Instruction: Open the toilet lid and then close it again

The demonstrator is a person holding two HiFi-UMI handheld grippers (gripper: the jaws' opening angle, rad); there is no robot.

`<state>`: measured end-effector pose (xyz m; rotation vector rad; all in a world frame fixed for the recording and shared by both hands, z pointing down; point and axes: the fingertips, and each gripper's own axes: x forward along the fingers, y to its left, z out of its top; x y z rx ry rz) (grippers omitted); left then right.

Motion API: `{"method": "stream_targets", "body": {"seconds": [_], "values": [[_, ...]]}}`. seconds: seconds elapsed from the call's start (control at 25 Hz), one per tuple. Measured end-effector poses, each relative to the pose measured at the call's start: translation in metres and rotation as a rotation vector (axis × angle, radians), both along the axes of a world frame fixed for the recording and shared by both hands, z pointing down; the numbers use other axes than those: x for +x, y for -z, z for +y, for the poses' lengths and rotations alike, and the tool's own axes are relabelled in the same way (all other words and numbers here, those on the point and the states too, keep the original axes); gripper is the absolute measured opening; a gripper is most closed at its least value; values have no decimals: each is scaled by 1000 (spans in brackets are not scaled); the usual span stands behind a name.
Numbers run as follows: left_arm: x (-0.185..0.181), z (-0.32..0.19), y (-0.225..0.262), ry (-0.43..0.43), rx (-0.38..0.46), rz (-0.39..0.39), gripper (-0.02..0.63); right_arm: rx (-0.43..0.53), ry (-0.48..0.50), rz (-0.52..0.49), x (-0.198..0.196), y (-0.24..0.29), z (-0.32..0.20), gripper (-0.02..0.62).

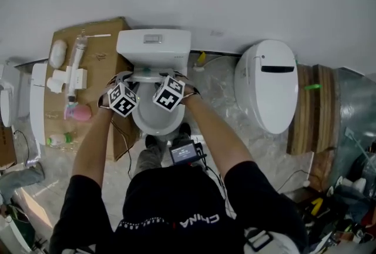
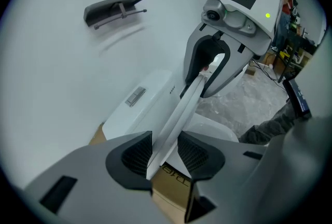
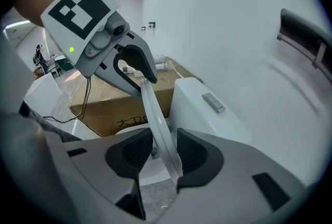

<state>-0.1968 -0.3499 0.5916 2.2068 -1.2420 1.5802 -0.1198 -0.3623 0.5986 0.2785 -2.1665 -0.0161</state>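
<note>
A person stands over a white toilet, the left gripper (image 2: 165, 154) and the right gripper (image 3: 165, 154) each clamped on the thin rim of the lid (image 2: 183, 109), one at either side edge. The lid is lifted off the bowl (image 1: 157, 123) and stands edge-on in both gripper views, in front of the tank (image 1: 154, 47). Each gripper's view runs along the rim to the other gripper at the far side. From the head view we see little of the lid behind the marker cubes, so we can only guess that it is near upright rather than fully back against the tank. We judge the lid to be a light, stiff plastic shell with a smooth, glossy face that the ribbed pads could slip on if the squeeze is slack. It is hinged at the back, so it will swing only on an arc about that hinge, and the two grippers need to travel together or the hinge takes a twist. The side rim toward the free front end, where the jaws now sit, looks to us the best hold: thin enough to pinch and far enough from the hinge for easy leverage. Let go too early, it would likely drop and slam on the bowl.
</note>
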Motion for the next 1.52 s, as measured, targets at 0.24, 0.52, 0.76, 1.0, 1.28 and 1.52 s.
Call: {"method": "stream_targets", "body": {"seconds": [0.24,0.52,0.76,1.0,1.28,1.52], "values": [[10,60,-18,-51,-23,-17,152,17,-20,18,10,-18,58,154],[16,117,-48,-117,-23,-4,158,85,-77,86,17,-48,111,161],[29,156,-80,-207,-64,13,166,137,-86,147,29,-79,149,164],[38,181,-103,-222,-19,2,172,196,-63,148,37,-101,177,166],[46,211,-142,-163,60,-46,173,255,-12,101,43,-139,208,175],[53,243,-189,-110,87,-114,184,284,33,98,49,-186,240,188]]}}
